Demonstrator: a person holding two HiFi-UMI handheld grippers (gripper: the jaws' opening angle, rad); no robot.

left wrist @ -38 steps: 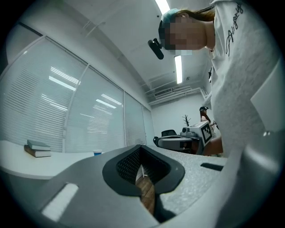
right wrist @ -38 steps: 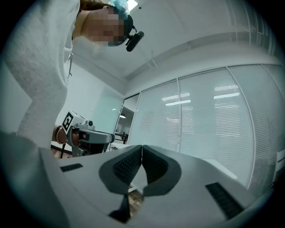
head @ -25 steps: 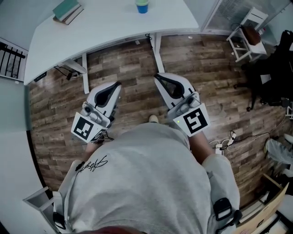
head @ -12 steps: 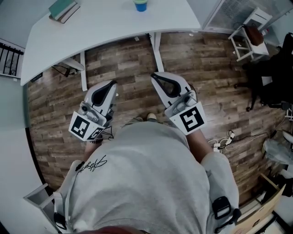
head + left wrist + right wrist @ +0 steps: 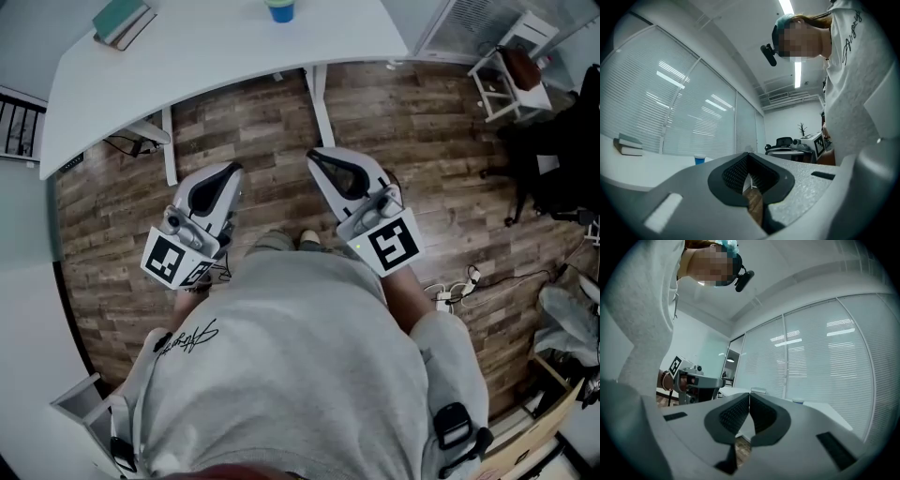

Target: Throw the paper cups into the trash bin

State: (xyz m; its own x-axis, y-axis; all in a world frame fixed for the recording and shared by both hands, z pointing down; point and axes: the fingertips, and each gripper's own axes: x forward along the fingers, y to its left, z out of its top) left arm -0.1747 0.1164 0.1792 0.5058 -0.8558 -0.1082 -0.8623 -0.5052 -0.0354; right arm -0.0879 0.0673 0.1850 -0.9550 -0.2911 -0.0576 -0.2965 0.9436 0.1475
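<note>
One blue paper cup (image 5: 279, 9) stands at the far edge of the white table (image 5: 216, 56), cut off by the top of the head view. It shows small in the left gripper view (image 5: 700, 160) and as a pale cup in the right gripper view (image 5: 798, 401). My left gripper (image 5: 235, 172) and right gripper (image 5: 312, 156) hang side by side over the wooden floor, short of the table, both pointing toward it. Both are shut with nothing between the pads. No trash bin is clearly in view.
Books (image 5: 117, 21) lie on the table's left end. Table legs (image 5: 322, 108) and a cable (image 5: 136, 145) stand under it. A white stool (image 5: 502, 75) and a black chair (image 5: 562, 159) are at the right. A cardboard box (image 5: 553, 422) sits at bottom right.
Both grippers have drifted slightly up and left in the head view, toward the table. The cup has slid nearer the top edge of that view. Jaws stay shut.
</note>
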